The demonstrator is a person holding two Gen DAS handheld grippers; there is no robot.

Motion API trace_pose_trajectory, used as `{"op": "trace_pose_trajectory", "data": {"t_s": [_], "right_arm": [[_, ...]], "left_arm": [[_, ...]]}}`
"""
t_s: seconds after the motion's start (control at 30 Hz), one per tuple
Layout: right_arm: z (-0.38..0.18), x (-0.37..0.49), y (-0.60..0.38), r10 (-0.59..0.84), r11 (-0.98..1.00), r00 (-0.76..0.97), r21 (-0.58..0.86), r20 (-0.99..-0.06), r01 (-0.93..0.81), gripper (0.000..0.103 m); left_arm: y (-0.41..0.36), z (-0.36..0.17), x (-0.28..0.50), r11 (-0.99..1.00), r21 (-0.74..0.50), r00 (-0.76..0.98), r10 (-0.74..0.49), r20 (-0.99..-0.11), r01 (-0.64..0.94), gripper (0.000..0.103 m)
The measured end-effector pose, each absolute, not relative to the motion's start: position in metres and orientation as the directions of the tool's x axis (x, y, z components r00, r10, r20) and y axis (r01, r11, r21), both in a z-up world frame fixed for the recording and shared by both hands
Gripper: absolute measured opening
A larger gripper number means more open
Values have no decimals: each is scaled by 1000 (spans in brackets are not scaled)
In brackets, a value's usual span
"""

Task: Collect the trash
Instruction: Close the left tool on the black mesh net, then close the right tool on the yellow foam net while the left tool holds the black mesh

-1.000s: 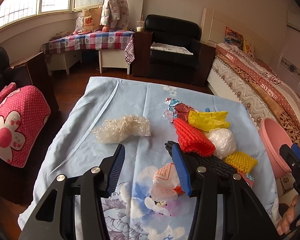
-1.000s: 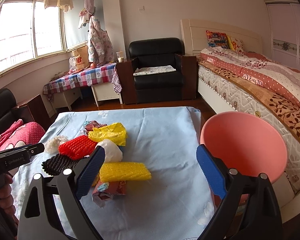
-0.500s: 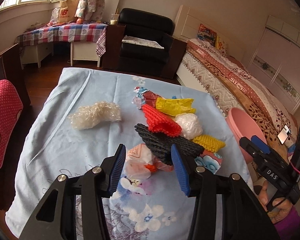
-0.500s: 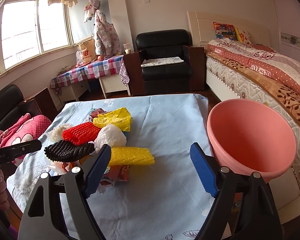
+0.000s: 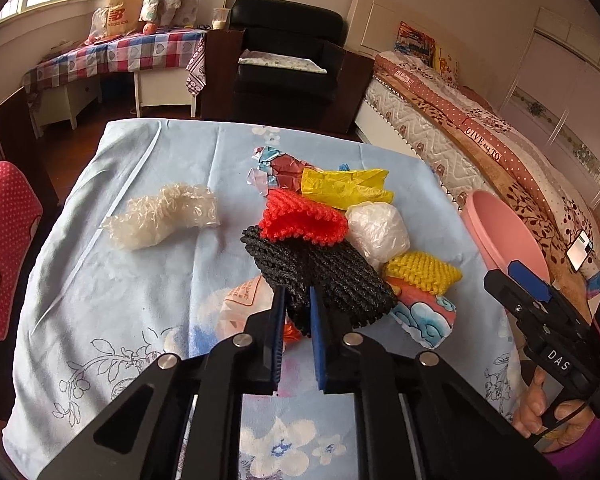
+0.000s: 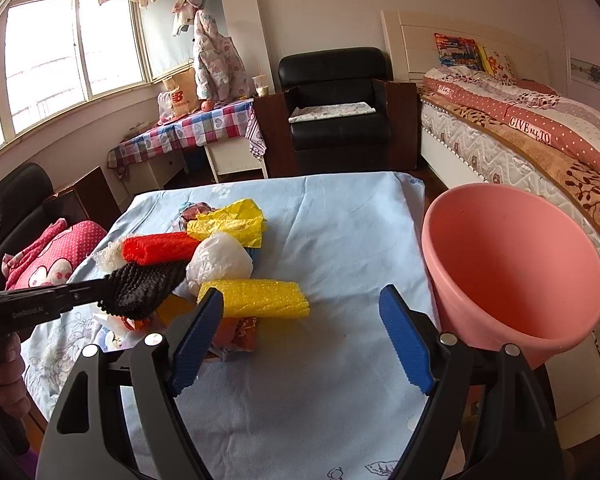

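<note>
The left gripper is closing on the near edge of the black net, which lies in the trash pile left of the pink bin. Best pinch firmly and lift straight, since the red net overlaps it. It tilts steeply downward. The right gripper stands spread and empty, just left of the bin.

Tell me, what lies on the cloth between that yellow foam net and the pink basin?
Nothing: in the right wrist view only bare blue tablecloth stretches from the yellow foam net to the pink basin.
</note>
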State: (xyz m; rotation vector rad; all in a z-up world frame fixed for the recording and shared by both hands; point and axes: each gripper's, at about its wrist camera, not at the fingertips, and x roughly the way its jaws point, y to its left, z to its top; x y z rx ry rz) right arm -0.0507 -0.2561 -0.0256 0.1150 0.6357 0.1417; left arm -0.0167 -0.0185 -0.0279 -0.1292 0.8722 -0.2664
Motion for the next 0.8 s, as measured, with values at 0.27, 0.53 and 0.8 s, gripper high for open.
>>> {"op": "trace_pose_trajectory", "data": {"t_s": [0.27,0.53,0.8], "right_arm": [[-37,-32,-258,241,965,739,239,-629,-111,80],[-54,-4,-265,342,919,657,386,-671,-84,72],[-62,-2,-260,431,876,604,472,-670,-101,28]], "left_arm": [[-3,-6,-37,945,-226,650,-325,-687,235,9],[13,6,-50,938,-243,671,-347,-655,248,9],[13,10,-57,936,-250,685,-351,-639,246,9]]}}
